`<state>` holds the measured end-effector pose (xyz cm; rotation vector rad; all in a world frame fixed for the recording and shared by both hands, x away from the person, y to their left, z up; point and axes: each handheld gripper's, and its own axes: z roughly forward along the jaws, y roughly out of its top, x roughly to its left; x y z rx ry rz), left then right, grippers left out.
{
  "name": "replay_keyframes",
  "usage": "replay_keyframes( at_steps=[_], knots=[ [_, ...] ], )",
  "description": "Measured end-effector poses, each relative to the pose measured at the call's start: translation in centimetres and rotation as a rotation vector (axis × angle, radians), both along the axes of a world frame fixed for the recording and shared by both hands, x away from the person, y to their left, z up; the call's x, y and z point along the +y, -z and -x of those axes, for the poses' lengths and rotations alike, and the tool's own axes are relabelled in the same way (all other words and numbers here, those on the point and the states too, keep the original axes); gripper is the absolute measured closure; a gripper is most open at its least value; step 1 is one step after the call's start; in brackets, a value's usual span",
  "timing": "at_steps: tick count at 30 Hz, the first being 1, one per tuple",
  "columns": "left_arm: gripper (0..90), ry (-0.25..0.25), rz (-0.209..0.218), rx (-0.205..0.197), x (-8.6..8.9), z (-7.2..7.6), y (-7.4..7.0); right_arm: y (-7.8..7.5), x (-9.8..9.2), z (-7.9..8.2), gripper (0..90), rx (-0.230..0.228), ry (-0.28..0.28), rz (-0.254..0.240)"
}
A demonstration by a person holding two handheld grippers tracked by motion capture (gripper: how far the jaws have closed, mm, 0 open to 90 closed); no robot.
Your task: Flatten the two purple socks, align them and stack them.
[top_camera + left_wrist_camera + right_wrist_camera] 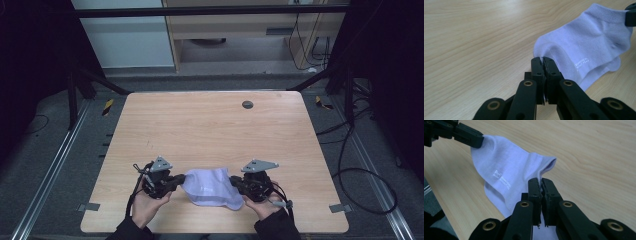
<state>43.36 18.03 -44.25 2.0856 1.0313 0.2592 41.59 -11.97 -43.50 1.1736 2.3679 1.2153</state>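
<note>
A pale lilac ankle sock (211, 187) with small white lettering lies near the table's front edge, stretched between both grippers. My left gripper (181, 178) is shut on the sock's left end; in the left gripper view the jaws (543, 60) pinch the fabric of the sock (584, 47). My right gripper (235, 183) is shut on the right end, near the ribbed cuff (546, 163). The sock (506, 172) hangs slightly above the wood, and the other gripper's tip (475, 138) holds its far corner.
The wooden table (210, 125) has a small round grey grommet (247, 104) near its far edge. Cables lie on the floor at the right (360, 170). Metal frame legs stand at both far corners.
</note>
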Motion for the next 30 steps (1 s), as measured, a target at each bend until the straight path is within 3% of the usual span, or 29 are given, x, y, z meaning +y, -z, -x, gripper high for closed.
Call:
replay_keyframes(
  at_steps=[7, 30],
  knots=[
    [87.2, 0.027, -0.030, 0.024, -1.0, 0.1, 1.0, 1.1, -0.6, 0.3, 86.7, 0.035, 0.008, 0.011],
    [87.0, 0.047, -0.086, 0.084, -1.8, -0.1, 3.1, 3.0, -1.4, 0.2, 86.5, 0.097, 0.017, 0.048]
  ],
)
